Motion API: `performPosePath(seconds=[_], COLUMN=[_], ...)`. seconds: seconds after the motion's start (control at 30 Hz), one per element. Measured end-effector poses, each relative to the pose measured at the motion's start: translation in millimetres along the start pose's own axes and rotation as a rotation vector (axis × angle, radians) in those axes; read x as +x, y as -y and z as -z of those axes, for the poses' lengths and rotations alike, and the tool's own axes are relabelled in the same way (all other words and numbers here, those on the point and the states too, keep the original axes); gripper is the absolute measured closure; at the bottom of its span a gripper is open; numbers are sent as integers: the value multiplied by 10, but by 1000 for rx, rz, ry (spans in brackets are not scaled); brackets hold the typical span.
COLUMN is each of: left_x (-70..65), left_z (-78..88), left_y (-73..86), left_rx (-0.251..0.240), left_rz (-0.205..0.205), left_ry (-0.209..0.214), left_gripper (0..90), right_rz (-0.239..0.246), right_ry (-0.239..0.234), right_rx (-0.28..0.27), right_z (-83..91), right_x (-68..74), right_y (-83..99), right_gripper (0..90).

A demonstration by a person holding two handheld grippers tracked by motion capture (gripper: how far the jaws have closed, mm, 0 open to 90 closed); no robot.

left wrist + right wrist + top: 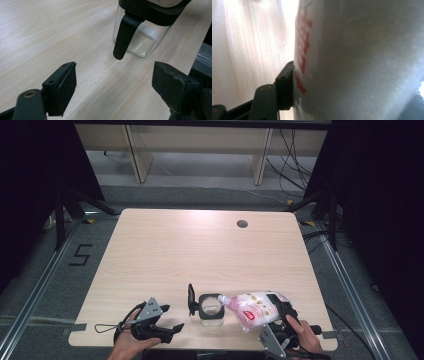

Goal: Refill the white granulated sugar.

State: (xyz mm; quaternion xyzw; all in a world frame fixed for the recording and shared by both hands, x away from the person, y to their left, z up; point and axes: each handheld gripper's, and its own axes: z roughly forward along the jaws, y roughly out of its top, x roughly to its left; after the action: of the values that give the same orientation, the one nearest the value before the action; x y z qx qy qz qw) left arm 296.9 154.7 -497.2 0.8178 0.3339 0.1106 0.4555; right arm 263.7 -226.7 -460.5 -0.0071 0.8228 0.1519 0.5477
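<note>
The right gripper (pixel 274 312), at the near right corner of the pale wood-grain table (pixel 165 250), is clamped on a white plastic refill pouch with pink and red print (pixel 252 307). In the right gripper view one black pad presses flat against the white printed side of the pouch (pixel 362 60), just beside the red lettering; the other pad is hidden behind the pouch. The pouch lies tilted, its body between the jaws and its narrow spout end reaching away from this claw toward the person's left, over the mouth of a clear glass jar with a black collar (pixel 211 309).

The left gripper (pixel 167 330) sits low at the near edge, on the other side of the jar from the pouch. Its jaws stand wide apart with nothing between them, only bare tabletop, as the left gripper view shows. Just ahead of these jaws stands the glass jar (pixel 143 32), upright on the wood, apart from both pads. A black handle (pixel 125 37) hangs from the jar's collar down toward the table, ending just above the surface. A black hinged lid (pixel 191 299) stands open, upright on the side of the jar nearer the left claw.

Beyond both claws the tabletop has a small round dark cable hole (pixel 242 224) near its far edge.
</note>
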Motion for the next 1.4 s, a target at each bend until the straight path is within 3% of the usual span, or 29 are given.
performPosePath(seconds=[0.03, 0.07, 0.1, 0.13, 0.17, 0.33, 0.37, 0.4, 0.43, 0.47, 0.5, 0.53, 0.57, 0.6, 0.63, 0.67, 0.7, 0.73, 0.77, 0.8, 0.87, 0.9, 0.93, 1.07, 1.1, 1.17, 1.27, 1.3, 1.4], left_x=[-1, -14, 4, -3, -2, -9, 12, -3, 14, 9, -1, -13, 4, -4, 5, 2, -16, 7, 2, 6, -15, 6, -10, 6, -9, 0, 2, -3, 6], left_z=[0, -5, 6, 1, -1, 3, 14, 4, 15, 11, 4, -3, 7, 3, 7, 6, -5, 8, 6, 8, -4, 6, -7, 8, -2, -9, 3, 1, -2], left_y=[-1, 0, -1, 0, 0, -1, -4, -4, -7, -3, -1, 0, -2, -1, -1, -1, 0, -3, -3, -3, 0, -1, 1, -4, -3, -3, -7, -6, -5], left_rx=[-1, -15, 5, 0, -1, -14, 7, -12, 7, 5, -4, -14, 3, -5, 4, 2, -16, 5, 0, 4, -15, 1, -25, 4, -16, -31, -10, -14, -5], left_rz=[1, 12, -11, -1, 1, 4, -20, -3, -26, -15, -1, 12, -10, -2, -14, -9, 13, -13, -8, -12, 12, -15, 0, -13, 5, -19, -30, -26, -30], left_ry=[0, -3, -13, -1, -1, -7, -15, -6, -15, -16, -9, -5, -14, -8, -15, -13, -4, -15, -13, -16, -5, -14, 1, -16, -1, 2, -9, -8, -1], left_gripper=[194, 194, 194, 194, 194, 194, 194, 194, 194, 194, 194, 194, 194, 194, 194, 194, 194, 194, 194, 194, 194, 194, 194, 194, 194, 194, 194, 194, 194], right_rz=[-21, 7, -1, 62, 22, 94, 101, 135, 143, 158, 216, 173, 191, 246, 205, 218, 267, 226, 208, 287, 297, 306, 309, 326, 309, 389, 380, 341, 379], right_ry=[-3, 3, 7, 21, 19, 47, 55, 55, 57, 65, 72, 66, 70, 78, 74, 75, 83, 74, 78, 92, 85, 91, 88, 105, 108, 104, 115, 131, 130], right_rx=[13, 5, 25, 18, 32, 45, 46, 48, 52, 60, 50, 55, 54, 51, 60, 58, 53, 56, 52, 65, 70, 76, 68, 68, 78, 80, 69, 66, 71], right_z=[10, -7, -1, -7, -8, -15, -21, -22, -23, -12, -17, -20, -25, -21, -20, -21, -20, -25, -32, -10, -19, -19, -30, -39, -34, -22, -31, -35, -34], right_x=[21, 21, 48, 21, 64, 59, 64, 48, 55, 55, 27, 58, 61, 39, 70, 67, 42, 71, 95, 44, 48, 48, 49, 63, 81, 30, 41, 79, 58], right_y=[-3, 1, -6, -15, -15, -50, -53, -64, -70, -82, -98, -92, -99, -119, -112, -119, -137, -125, -116, -149, -151, -153, -149, -145, -143, -182, -176, -153, -166], right_gripper=[377, 377, 377, 377, 378, 379, 379, 379, 380, 380, 380, 380, 381, 381, 381, 381, 382, 382, 383, 383, 384, 385, 385, 387, 387, 389, 390, 390, 391])
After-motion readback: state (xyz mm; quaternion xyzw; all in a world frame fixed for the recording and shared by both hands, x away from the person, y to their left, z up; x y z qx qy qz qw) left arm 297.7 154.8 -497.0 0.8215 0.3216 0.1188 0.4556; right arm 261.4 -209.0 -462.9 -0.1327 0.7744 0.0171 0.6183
